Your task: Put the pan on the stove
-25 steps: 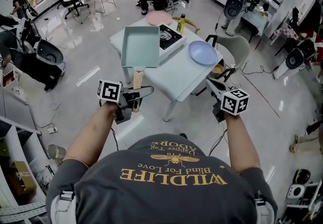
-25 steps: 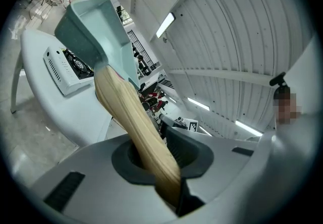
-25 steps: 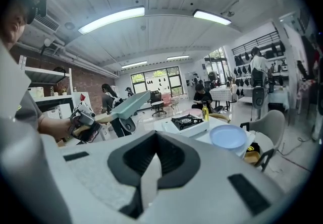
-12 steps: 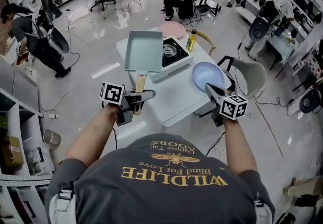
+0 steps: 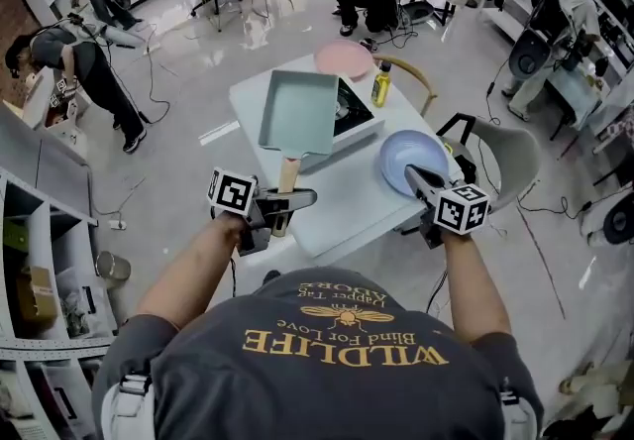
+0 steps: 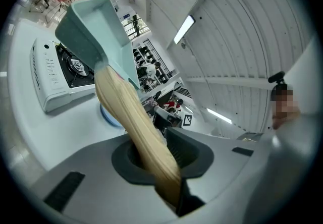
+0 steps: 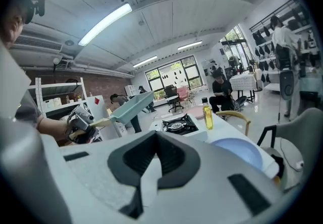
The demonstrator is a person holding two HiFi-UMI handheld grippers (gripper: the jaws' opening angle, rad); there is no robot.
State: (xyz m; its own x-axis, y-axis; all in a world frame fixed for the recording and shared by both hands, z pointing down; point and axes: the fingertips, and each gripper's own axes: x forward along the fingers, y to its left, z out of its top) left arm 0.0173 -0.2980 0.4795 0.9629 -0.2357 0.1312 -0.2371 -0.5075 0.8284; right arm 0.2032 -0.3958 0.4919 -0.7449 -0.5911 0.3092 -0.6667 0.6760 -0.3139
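the left gripper [image 5: 295, 198] pinches the wooden handle [image 5: 287, 177] of the light green rectangular pan [image 5: 297, 111], and the left gripper view shows its jaws closed on this handle [image 6: 136, 127]. the pan is in the air above the left side of the white table [image 5: 347, 205], and in the head view it overlaps the stove [image 5: 354, 111] without resting on it. the right gripper [image 5: 420, 177] is near the blue plate [image 5: 406, 153], its jaws pressed together with nothing between them. a yellow bottle [image 5: 381, 84] and a pink plate [image 5: 343, 57] are behind the stove.
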